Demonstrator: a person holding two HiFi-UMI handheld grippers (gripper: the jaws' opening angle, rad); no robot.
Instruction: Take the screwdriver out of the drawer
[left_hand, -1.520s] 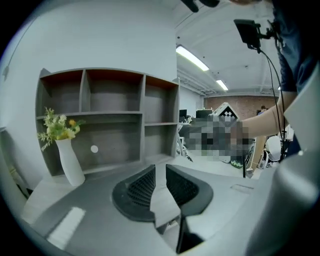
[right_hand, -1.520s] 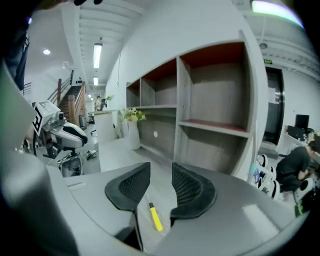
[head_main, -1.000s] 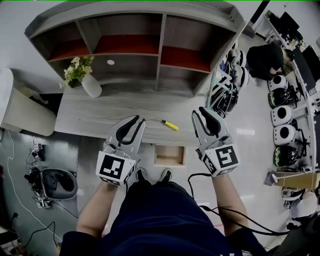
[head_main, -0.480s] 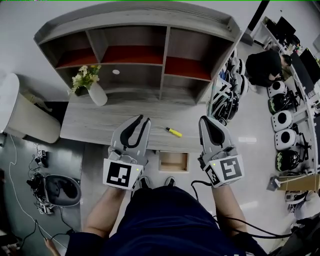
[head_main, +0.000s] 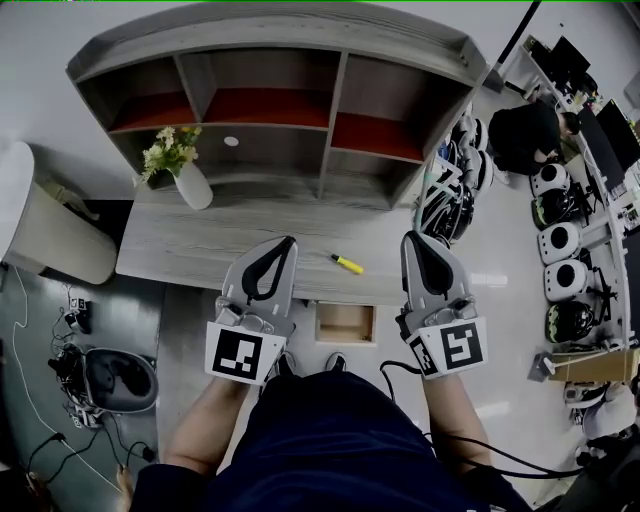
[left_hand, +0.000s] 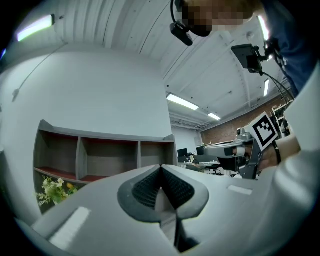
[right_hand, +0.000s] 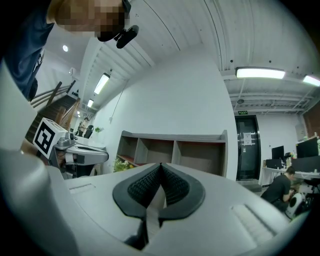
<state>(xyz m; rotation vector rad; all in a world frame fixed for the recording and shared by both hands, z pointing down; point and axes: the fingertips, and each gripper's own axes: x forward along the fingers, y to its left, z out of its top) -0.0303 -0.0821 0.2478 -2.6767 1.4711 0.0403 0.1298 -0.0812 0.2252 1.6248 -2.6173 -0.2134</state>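
Observation:
A small yellow screwdriver lies on the grey wooden desktop, between my two grippers and a little beyond them. Below the desk's front edge a wooden drawer stands pulled out, and it looks empty. My left gripper hovers over the desk's front, shut with nothing in it; its tips meet in the left gripper view. My right gripper is held level to the right of the screwdriver, also shut and empty, tips together in the right gripper view.
A grey shelf unit with red-lined compartments stands at the back of the desk. A white vase of flowers sits at the desk's left. Helmets and a seated person are to the right. A pale chair stands left.
The right gripper's jaws have closed from open to shut. Both grippers have risen a little. The screwdriver has stayed where it lay on the desk.

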